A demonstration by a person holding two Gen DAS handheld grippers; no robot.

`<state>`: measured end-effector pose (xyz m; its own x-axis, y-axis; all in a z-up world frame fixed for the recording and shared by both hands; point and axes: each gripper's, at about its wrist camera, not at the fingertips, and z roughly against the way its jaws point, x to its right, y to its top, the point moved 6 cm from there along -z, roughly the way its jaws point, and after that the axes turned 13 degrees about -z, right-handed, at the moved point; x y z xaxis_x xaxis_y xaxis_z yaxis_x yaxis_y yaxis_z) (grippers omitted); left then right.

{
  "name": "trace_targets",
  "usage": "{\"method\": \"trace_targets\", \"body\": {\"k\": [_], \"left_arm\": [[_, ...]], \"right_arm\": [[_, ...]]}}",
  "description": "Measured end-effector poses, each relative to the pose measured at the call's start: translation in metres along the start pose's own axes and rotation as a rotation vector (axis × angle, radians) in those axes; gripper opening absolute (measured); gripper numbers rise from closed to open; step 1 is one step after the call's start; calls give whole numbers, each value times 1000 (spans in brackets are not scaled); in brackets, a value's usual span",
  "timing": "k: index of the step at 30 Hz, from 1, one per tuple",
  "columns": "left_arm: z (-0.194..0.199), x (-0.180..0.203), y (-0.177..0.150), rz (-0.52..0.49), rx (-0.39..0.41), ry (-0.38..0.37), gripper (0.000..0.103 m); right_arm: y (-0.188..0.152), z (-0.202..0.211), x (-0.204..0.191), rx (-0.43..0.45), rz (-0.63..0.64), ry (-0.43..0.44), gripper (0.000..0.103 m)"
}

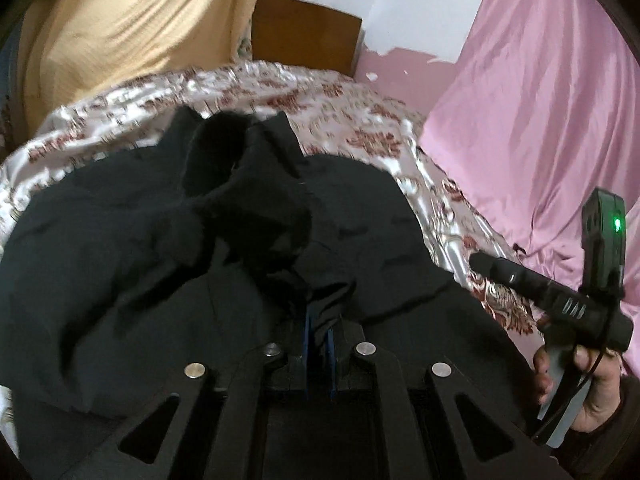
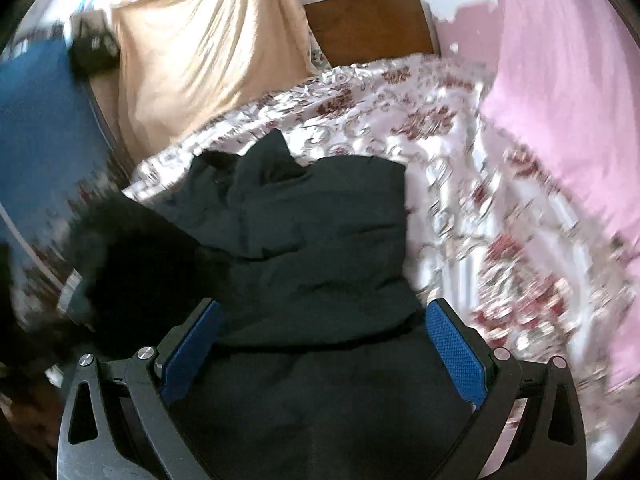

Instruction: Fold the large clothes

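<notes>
Nearest the left wrist camera, the left hand-held gripper (image 1: 318, 330) has its blue pads nearly together, pinching a fold of the black garment (image 1: 160, 264). In the right wrist view, the right hand-held gripper (image 2: 320, 336) stands wide, its blue pads (image 2: 456, 350) on either side of the garment (image 2: 320, 240) without pressing it. To the garment's right in the left wrist view, a hand (image 1: 596, 392) holds the other gripper's handle, which bears a device with a green light (image 1: 618, 224); its white lettering is too blurred to read. The garment lies rumpled on the floral bedspread (image 1: 340, 104). Beyond it stand a wooden headboard (image 1: 304, 36), a tan cloth (image 1: 132, 28) at the left and a pink cloth (image 1: 540, 100) at the right.
</notes>
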<state>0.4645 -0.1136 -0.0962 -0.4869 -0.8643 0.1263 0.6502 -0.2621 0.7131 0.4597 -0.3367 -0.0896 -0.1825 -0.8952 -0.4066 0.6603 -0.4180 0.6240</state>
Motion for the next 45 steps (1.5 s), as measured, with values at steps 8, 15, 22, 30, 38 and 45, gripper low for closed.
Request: {"method": "trace_targets", "body": {"k": [8, 15, 22, 30, 38, 45], "left_arm": [[-20, 6, -10, 23, -45, -114, 29], [-15, 23, -18, 10, -46, -253, 80], [24, 9, -22, 25, -43, -200, 80], [90, -74, -47, 130, -58, 114, 83], [123, -159, -69, 231, -65, 279, 84], [97, -185, -52, 234, -69, 314, 84]], "right_arm": [[-14, -39, 5, -118, -224, 264, 100], [-26, -71, 1, -201, -408, 452, 101], [-41, -95, -12, -256, -429, 488, 101], [-54, -95, -40, -275, -252, 265, 48], [-2, -55, -64, -122, -107, 178, 4], [72, -33, -37, 26, -65, 38, 4]]}}
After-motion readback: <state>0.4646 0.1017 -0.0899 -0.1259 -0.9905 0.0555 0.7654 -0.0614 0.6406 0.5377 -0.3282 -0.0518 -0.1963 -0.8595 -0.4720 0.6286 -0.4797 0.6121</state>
